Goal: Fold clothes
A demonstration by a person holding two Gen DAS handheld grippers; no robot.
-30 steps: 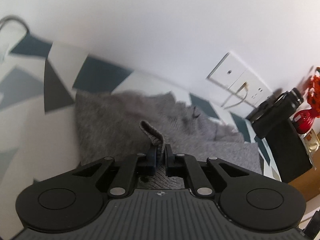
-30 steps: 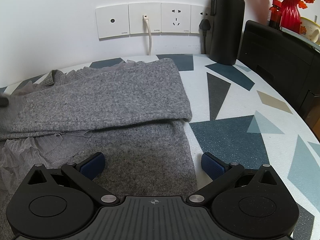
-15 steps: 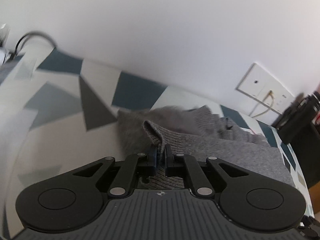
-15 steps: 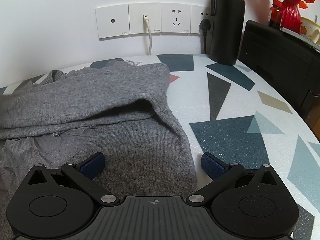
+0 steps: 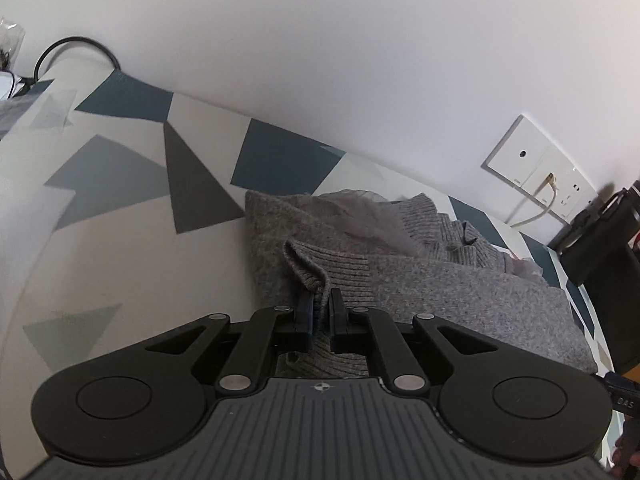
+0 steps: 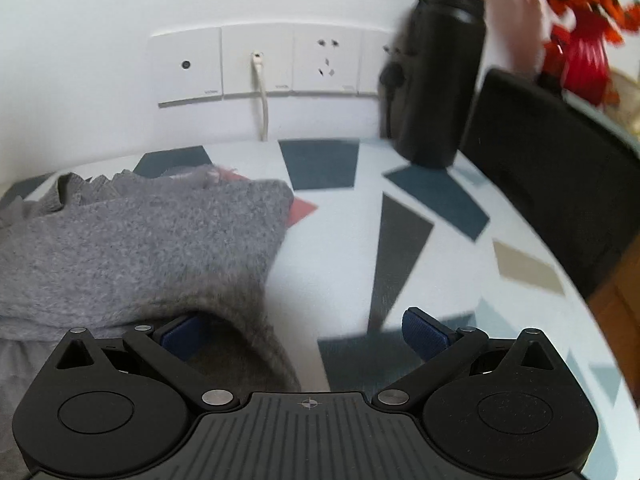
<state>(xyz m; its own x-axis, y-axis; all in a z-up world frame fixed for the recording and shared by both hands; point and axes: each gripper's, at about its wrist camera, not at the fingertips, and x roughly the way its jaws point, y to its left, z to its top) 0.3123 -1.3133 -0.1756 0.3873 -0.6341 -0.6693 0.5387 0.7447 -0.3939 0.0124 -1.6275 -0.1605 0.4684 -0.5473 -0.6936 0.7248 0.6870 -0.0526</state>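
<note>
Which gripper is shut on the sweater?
The left gripper: its jaws pinch a ribbed edge of the sweater. The right gripper gapes wide, clamping nothing.

A plain white wall (image 6: 120, 0) rises behind the counter (image 6: 352, 256), whose white top is patterned with blue and grey triangles. A row of wall sockets (image 6: 264, 64) sits low on that wall, with a white cable (image 6: 263, 96) plugged in; right of the sockets stand a black flask (image 6: 444, 68) and a red vase (image 6: 584, 64) of orange flowers.
</note>
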